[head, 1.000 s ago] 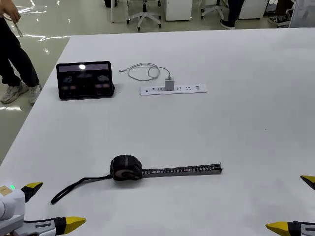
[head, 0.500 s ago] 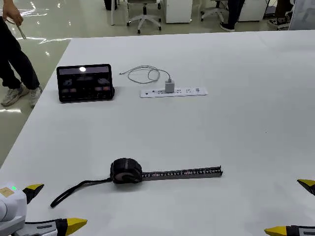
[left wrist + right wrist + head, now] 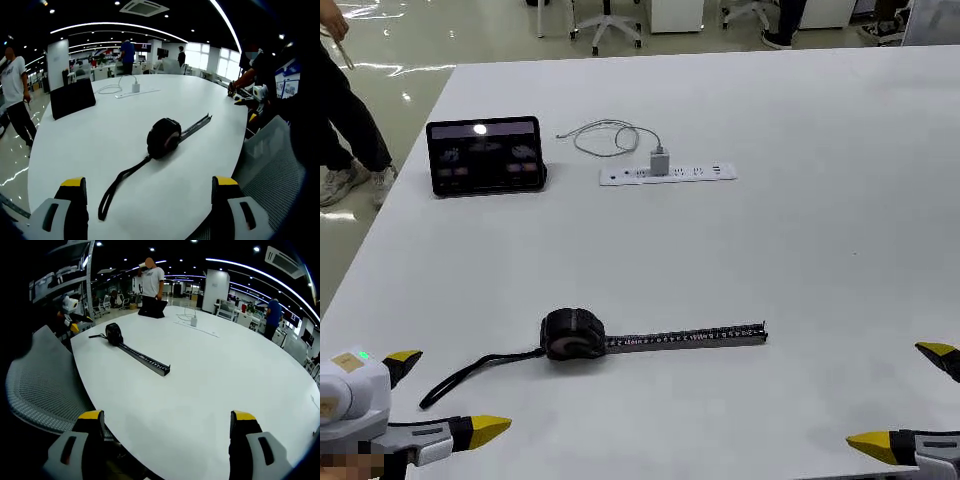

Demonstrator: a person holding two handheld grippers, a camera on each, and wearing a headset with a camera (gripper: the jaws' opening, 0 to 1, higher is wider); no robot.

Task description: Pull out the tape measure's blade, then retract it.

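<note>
A black tape measure (image 3: 572,334) lies on the white table (image 3: 770,230), its blade (image 3: 686,337) drawn out to the right and a black wrist strap (image 3: 470,372) trailing to the left. From the left gripper view the case (image 3: 163,137) sits ahead with the blade (image 3: 196,126) running away to the right. In the right gripper view the blade (image 3: 145,358) ends near the middle, with the case (image 3: 114,333) beyond it. My left gripper (image 3: 445,396) stands open at the near left, apart from the strap. My right gripper (image 3: 905,397) stands open at the near right, with nothing between its fingers.
A dark tablet (image 3: 485,156) stands propped at the far left of the table. A white power strip (image 3: 667,174) with a charger and coiled cable (image 3: 605,139) lies behind the tape. A person (image 3: 345,110) stands off the table's left side. Office chairs stand beyond the far edge.
The head camera has shifted a little, so the whole scene sits slightly higher and further left. The tape measure and blade lie as before. Both grippers stay open at the near edge.
</note>
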